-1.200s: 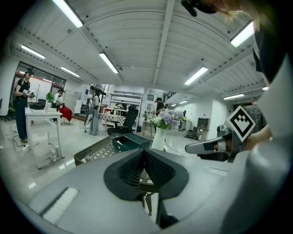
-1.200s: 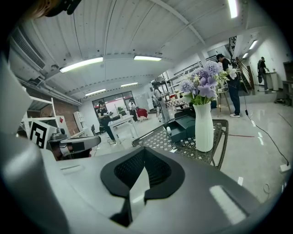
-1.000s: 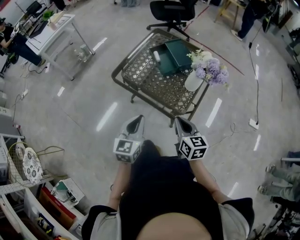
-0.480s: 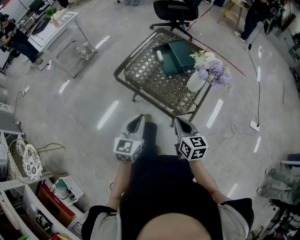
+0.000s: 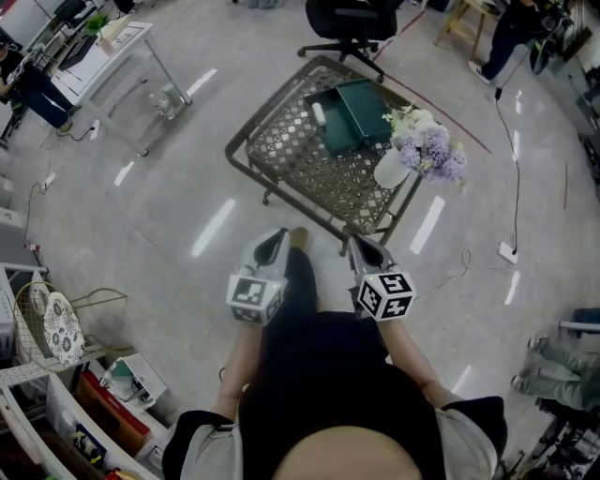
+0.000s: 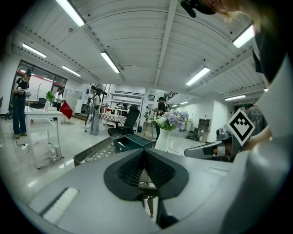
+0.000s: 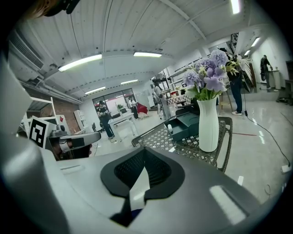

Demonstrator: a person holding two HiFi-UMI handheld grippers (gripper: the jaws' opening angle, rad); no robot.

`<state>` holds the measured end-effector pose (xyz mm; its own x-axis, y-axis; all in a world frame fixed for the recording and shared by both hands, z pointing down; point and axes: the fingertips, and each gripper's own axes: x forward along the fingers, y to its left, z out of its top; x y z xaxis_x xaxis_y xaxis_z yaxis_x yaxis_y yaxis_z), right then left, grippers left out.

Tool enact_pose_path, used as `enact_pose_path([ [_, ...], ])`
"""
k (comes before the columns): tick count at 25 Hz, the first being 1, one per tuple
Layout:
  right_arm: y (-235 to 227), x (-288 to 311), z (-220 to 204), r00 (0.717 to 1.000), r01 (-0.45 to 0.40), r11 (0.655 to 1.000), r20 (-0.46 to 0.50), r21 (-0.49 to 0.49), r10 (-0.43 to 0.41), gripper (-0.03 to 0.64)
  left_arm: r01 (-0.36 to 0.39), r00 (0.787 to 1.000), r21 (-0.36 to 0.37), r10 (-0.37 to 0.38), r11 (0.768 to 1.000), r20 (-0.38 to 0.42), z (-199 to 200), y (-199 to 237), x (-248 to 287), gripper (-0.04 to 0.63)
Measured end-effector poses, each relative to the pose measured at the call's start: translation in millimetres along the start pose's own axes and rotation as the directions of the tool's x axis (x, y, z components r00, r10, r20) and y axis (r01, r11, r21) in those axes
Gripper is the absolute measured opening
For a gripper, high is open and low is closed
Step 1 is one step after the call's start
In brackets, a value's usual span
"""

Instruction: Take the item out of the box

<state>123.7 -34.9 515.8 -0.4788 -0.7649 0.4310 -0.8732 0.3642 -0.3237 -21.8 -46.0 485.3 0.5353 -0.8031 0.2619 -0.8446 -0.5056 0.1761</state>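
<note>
A dark green box [image 5: 352, 112] lies open on the far side of a metal lattice table [image 5: 246, 155], its lid beside it. A small white item [image 5: 319, 112] lies in the box. My left gripper [image 5: 278, 236] and right gripper [image 5: 356, 241] hang side by side over the floor, short of the table's near edge. Both point at the table, jaws shut, nothing between them. In the left gripper view the box [image 6: 132, 142] shows beyond the jaws. The right gripper view shows the box [image 7: 185, 123] with the white item [image 7: 170, 129] behind the vase.
A white vase [image 5: 386, 166] of purple flowers stands on the table's near right corner, between the right gripper and the box. A black office chair [image 5: 342, 19] stands behind the table. A white desk [image 5: 112, 47] is far left, and shelves [image 5: 56, 375] are at lower left.
The person's foot has stepped forward between the two grippers toward the table. Both grippers keep their places and stay shut.
</note>
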Motion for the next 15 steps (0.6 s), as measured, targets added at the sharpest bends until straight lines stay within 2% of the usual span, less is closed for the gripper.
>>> enact_pose_path([
  [11, -15, 33, 17, 1.0, 0.013, 1.0, -0.023, 0.018, -0.013, 0.002, 0.017, 1.0, -0.002, -0.017, 1.0, -0.012, 9, 25, 37, 0.009],
  [15, -20, 50, 29, 1.0, 0.013, 1.0, -0.029, 0.024, -0.013, 0.002, 0.018, 0.999, -0.001, -0.018, 1.0, -0.041, 15, 34, 52, 0.009],
])
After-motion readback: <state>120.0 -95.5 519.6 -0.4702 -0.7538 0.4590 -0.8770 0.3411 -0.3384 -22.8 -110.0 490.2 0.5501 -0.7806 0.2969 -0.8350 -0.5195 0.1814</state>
